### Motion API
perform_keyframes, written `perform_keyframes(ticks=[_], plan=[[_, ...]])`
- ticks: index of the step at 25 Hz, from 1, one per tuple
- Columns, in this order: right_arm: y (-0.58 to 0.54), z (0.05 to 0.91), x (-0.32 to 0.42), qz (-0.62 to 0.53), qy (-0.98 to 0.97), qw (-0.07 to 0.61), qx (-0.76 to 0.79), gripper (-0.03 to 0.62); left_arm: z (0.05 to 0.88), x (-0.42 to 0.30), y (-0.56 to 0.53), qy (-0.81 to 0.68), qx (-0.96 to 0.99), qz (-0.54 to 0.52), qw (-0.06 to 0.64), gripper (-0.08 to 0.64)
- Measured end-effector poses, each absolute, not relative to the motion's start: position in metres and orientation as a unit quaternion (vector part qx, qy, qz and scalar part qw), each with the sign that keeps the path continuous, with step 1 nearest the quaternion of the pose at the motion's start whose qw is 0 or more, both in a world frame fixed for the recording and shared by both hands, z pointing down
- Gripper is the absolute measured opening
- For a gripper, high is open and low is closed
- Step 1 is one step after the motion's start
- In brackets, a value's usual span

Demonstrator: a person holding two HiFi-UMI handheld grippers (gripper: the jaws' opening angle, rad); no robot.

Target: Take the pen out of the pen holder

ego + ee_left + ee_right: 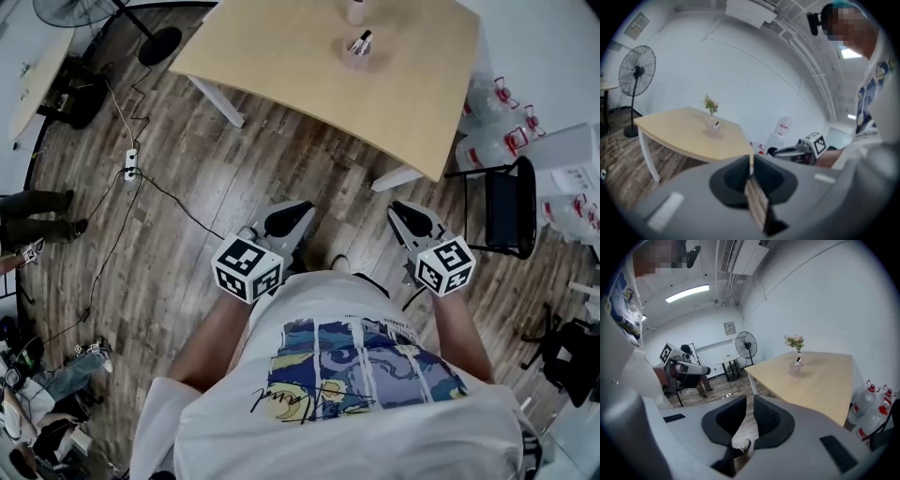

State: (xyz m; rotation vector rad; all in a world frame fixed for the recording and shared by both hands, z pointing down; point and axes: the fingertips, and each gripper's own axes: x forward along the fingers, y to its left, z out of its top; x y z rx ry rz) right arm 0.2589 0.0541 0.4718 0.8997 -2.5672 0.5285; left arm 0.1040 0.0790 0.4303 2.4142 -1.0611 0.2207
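A clear mesh pen holder (357, 54) stands on the far part of the light wooden table (281, 56), with a pen (363, 40) upright in it. The left gripper view shows the holder (714, 131) small and far off, and so does the right gripper view, pen holder (794, 371). Both grippers hang over the wooden floor, well short of the table. My left gripper (302, 207) has its jaws together, empty. My right gripper (400, 207) shows a narrow gap between its pads, with nothing in it.
A flower vase (795, 343) stands just behind the holder. Water bottles (492, 122) and a black chair (511, 206) sit right of the table. A floor fan (636, 75) stands at the left, and a cable with a power strip (131, 165) crosses the floor. Another person's legs (37, 214) are at far left.
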Motion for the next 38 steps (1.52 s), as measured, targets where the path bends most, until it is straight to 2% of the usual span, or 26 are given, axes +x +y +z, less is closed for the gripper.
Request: perform_keyframes(ticks=[10, 15, 30, 38], plan=[[-0.043, 0.471, 0.171, 0.210, -0.872, 0.179, 0.405, 0.034, 0.405, 0.002, -0.020, -0.307, 0.921, 0.090, 0.221, 0.028], [-0.090, 0.467, 0.143, 0.202, -0.862, 0.185, 0.427, 0.034, 0.415, -0.049, -0.046, -0.309, 0.917, 0.091, 0.233, 0.028], [-0.290, 0.477, 0.185, 0.180, -0.862, 0.212, 0.424, 0.067, 0.404, -0.066, -0.145, -0.393, 0.884, 0.073, 0.244, 0.028], [-0.379, 0.498, 0.204, 0.178, -0.871, 0.226, 0.398, 0.081, 0.401, -0.044, -0.204, -0.430, 0.866, 0.070, 0.247, 0.028]])
